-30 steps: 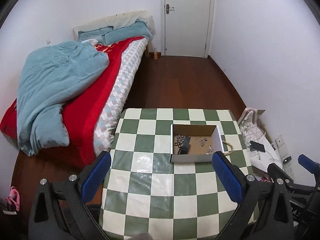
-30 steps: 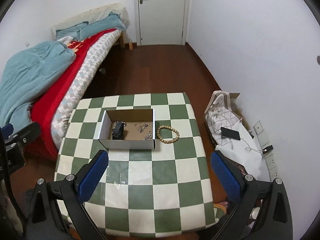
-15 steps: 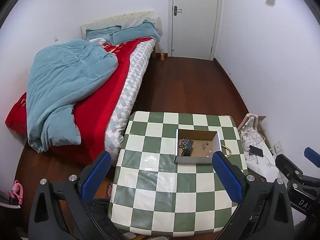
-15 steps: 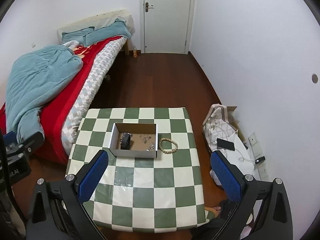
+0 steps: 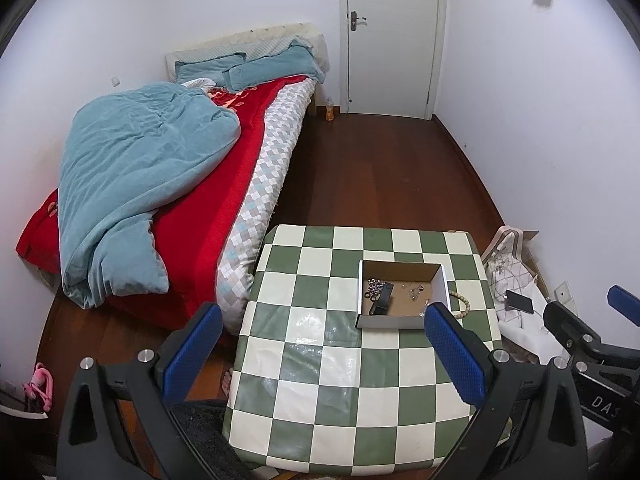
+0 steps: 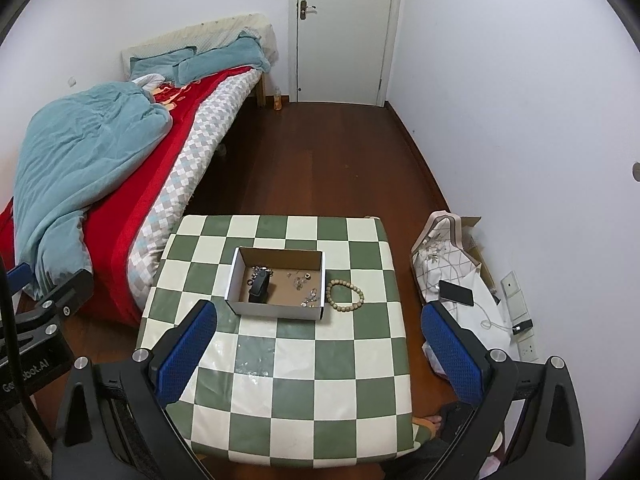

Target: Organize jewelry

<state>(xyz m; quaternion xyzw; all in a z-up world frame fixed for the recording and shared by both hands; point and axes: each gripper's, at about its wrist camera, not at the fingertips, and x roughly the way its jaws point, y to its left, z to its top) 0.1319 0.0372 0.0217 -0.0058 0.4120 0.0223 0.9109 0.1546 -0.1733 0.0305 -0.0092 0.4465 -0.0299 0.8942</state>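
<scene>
Right wrist view: both grippers (image 6: 318,350) spread wide, empty, higher above box (image 6: 276,312) and bead bracelet (image 6: 345,295) than before.

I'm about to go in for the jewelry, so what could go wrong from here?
1. The bead bracelet lies outside the cardboard box, touching its right wall; a grab could shove the light box.
2. The small pieces inside look tiny; wide gripper fingers might miss them.
3. The slick checkered tablecloth may let beads slide.

Both grippers, left gripper (image 5: 322,322) and right gripper (image 6: 318,320), have risen farther above the table (image 6: 280,360).
</scene>
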